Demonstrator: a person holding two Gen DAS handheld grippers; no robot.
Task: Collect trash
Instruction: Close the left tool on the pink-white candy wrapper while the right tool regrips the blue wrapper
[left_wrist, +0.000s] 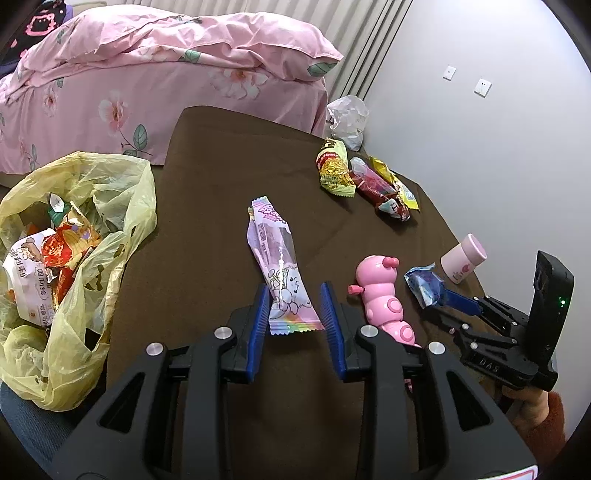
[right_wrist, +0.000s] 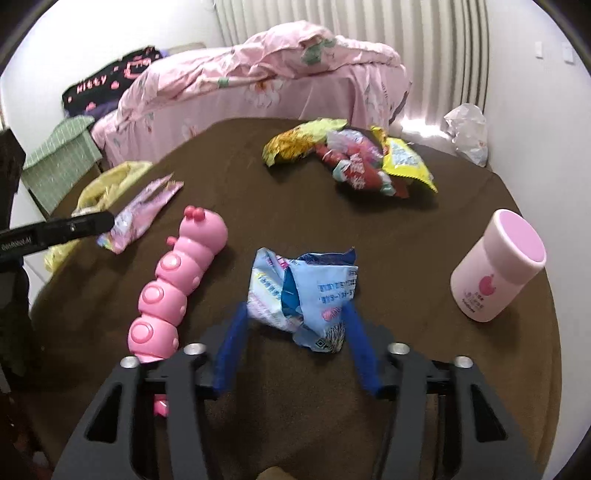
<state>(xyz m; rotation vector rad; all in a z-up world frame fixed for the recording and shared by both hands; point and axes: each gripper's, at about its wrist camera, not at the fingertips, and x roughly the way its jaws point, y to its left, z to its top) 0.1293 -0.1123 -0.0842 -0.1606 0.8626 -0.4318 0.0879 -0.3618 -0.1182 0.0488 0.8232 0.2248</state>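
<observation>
A pink-and-purple snack wrapper (left_wrist: 275, 251) lies on the brown table (left_wrist: 221, 166). Its near end sits between the blue pads of my left gripper (left_wrist: 293, 302), which is open, with a thin gap showing at each side. A crumpled blue wrapper (right_wrist: 303, 291) lies between the blurred pads of my right gripper (right_wrist: 295, 310), which stands open close to its sides. In the left wrist view the right gripper (left_wrist: 441, 297) reaches the blue wrapper (left_wrist: 424, 286) from the right. A yellow plastic bag (left_wrist: 122, 184) holding several wrappers stands open at the table's left edge.
A pile of yellow and red wrappers (right_wrist: 354, 162) lies further back. A pink caterpillar toy (right_wrist: 177, 273) lies between the two grippers. A pink bottle (right_wrist: 495, 273) stands to the right. A bed with pink covers (left_wrist: 147, 74) and a white bag (left_wrist: 349, 118) lie beyond the table.
</observation>
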